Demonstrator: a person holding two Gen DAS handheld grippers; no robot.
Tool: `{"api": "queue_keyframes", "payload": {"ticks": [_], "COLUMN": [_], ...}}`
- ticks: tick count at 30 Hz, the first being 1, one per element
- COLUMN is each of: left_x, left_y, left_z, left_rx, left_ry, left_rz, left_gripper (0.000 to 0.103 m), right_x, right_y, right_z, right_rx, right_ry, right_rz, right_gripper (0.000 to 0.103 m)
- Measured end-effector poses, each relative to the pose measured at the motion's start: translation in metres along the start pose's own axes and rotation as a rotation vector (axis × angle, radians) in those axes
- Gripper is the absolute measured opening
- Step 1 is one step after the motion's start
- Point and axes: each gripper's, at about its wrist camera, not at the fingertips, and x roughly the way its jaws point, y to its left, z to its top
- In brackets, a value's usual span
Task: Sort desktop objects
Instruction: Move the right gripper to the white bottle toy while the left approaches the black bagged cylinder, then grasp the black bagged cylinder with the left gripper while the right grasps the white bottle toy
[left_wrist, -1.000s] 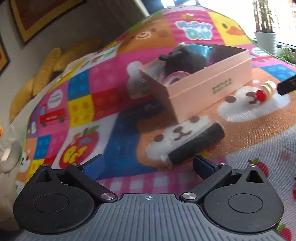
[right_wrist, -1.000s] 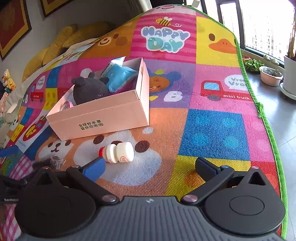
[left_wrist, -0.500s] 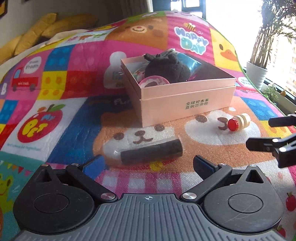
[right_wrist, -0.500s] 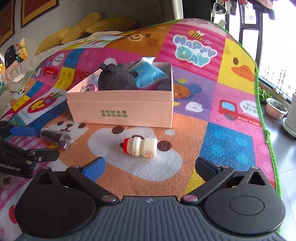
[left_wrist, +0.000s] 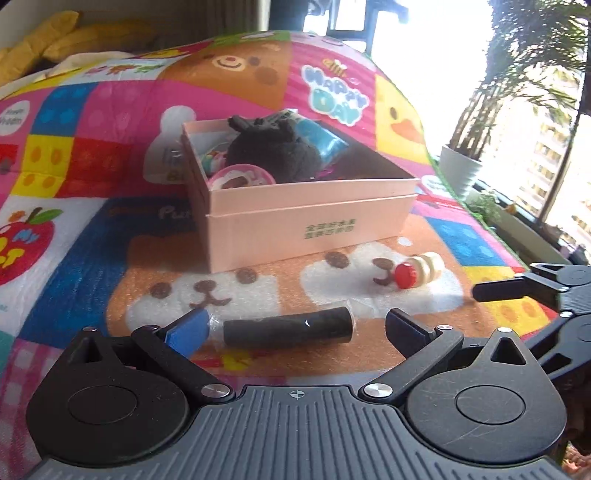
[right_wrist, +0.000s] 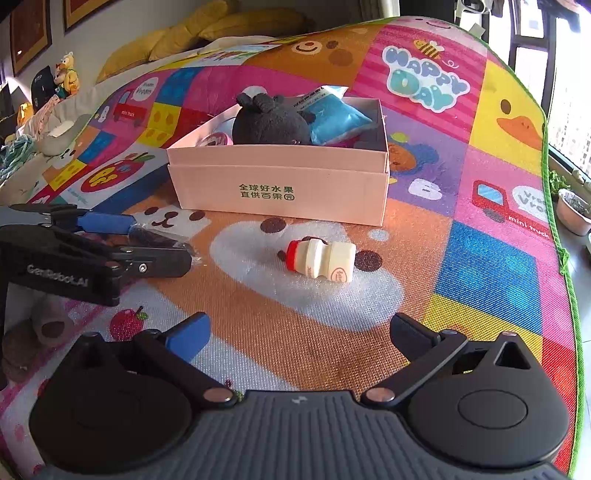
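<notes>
While both tools hang with fingers spread and empty, the left tool (left_wrist: 293, 326) has the black cylinder (left_wrist: 287, 326) lying crosswise right between its fingertips, long axis running from one finger toward the other. That lie suits an end-to-end pinch poorly; a turned wrist would likely help. The right tool (right_wrist: 297, 332) faces the small bottle (right_wrist: 320, 260), on its side, further off. Beyond both sits the pink box (left_wrist: 310, 221), filled with plush toy (left_wrist: 273, 151).

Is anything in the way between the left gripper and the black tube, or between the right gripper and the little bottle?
Nothing visible. The black tube lies on the mat between the open fingers of the left gripper. The bottle lies ahead of the open right gripper, with only bare mat between.
</notes>
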Motion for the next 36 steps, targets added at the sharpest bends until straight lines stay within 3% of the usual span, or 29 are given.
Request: {"api": "queue_keyframes", "payload": {"ticks": [7, 12, 17, 24, 27, 31, 36], "left_x": [0.008, 0.014, 0.011, -0.017, -0.031, -0.029, -0.027], "left_y": [-0.005, -0.017, -0.014, -0.016, -0.018, -0.021, -0.025], "left_z": [0.001, -0.001, -0.003, -0.025, -0.036, -0.036, -0.037], "left_rx": [-0.02, 0.039, 0.035, 0.067, 0.065, 0.07, 0.101], "left_ry": [0.01, 0.028, 0.025, 0.025, 0.021, 0.032, 0.032], "left_rz": [0.077, 0.143, 0.151, 0.135, 0.123, 0.14, 0.157], "left_gripper": [0.103, 0.103, 0.09, 0.09, 0.097, 0.101, 0.101], "right_x": [0.004, 0.004, 0.005, 0.005, -0.005, -0.015, -0.001], "right_y": [0.009, 0.009, 0.009, 0.009, 0.0, -0.009, -0.005], "right_z": [0.0, 0.0, 0.001, 0.0, -0.001, 0.004, 0.031], "right_rx": [-0.051, -0.054, -0.053, -0.062, -0.042, 0.001, -0.006], "right_ry": [0.019, 0.021, 0.021, 0.036, 0.03, -0.066, -0.08], "right_rz": [-0.012, -0.012, -0.011, 0.004, 0.049, -0.02, -0.051], "right_gripper": [0.103, 0.103, 0.103, 0.103, 0.103, 0.103, 0.09]}}
